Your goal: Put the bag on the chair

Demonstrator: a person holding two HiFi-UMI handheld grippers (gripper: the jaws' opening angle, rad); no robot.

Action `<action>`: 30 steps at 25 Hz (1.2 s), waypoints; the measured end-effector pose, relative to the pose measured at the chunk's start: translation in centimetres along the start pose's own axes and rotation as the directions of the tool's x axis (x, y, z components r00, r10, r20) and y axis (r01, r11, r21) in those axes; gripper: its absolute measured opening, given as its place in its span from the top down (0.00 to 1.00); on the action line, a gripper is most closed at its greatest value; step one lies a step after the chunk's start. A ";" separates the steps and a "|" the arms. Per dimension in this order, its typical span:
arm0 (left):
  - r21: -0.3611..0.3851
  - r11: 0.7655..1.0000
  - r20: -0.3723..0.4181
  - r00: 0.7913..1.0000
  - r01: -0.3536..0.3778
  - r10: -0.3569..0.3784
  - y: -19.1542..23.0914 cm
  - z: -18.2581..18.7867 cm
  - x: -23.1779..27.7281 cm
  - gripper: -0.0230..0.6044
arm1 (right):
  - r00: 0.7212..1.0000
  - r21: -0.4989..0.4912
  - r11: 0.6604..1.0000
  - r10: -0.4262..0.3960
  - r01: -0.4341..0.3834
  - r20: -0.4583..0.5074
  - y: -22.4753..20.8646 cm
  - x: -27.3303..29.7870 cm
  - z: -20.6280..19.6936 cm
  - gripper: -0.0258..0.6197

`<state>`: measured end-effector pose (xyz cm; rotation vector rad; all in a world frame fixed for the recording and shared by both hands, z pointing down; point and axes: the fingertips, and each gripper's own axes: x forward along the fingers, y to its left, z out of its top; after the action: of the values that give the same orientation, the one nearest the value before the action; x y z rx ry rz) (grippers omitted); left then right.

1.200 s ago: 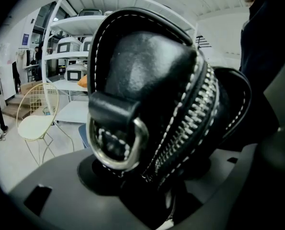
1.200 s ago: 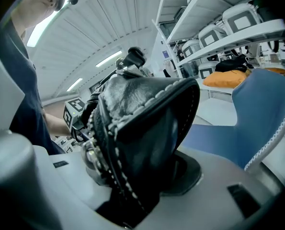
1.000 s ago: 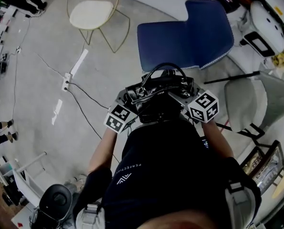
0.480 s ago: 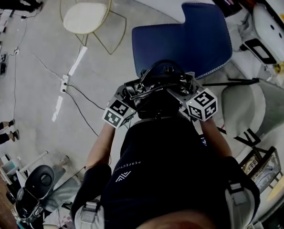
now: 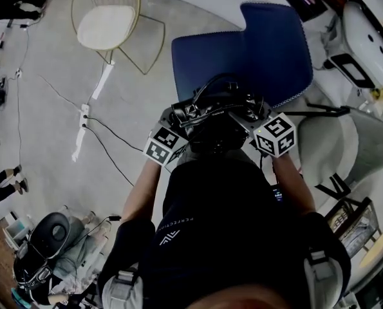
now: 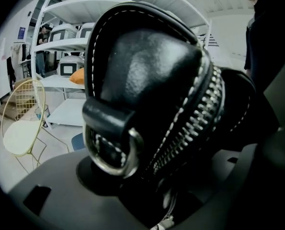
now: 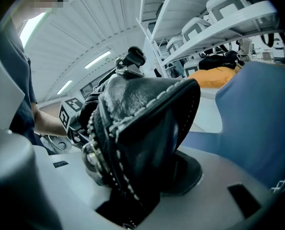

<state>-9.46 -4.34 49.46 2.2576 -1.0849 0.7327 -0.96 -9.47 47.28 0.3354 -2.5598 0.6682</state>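
At the blue chair's (image 5: 242, 50) padded seat, our left claw (image 5: 176, 122) and right claw (image 5: 250, 113) each clamp one end of the glossy, white-stitched black leather bag (image 5: 214, 118).

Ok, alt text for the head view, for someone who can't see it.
From above, a person grips a black bag with the left tongs and right tongs, in front of a blue chair. A wire chair with a white seat stands at upper left.
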 end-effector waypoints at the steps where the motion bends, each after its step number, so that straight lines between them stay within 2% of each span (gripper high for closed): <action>1: 0.000 1.000 -0.007 1.000 0.008 -0.008 0.2 0.1 0.3 0.44 | 1.000 0.008 1.000 -0.007 0.007 0.001 -0.4 0.1 0.0 0.63; 21: 0.024 0.994 -0.071 0.992 0.111 -0.109 7.9 -0.4 4.9 0.43 | 0.998 0.140 0.988 -0.061 0.064 -0.024 -5.8 6.2 0.0 0.63; 30: 0.009 0.987 -0.095 0.983 0.158 -0.157 11.0 -1.2 7.4 0.43 | 0.995 0.208 0.974 -0.084 0.092 -0.050 -8.4 9.0 -0.7 0.63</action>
<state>-14.73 -13.38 57.68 2.2677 -0.8486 0.7752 -5.51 -17.28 55.68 0.4973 -2.4244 0.9056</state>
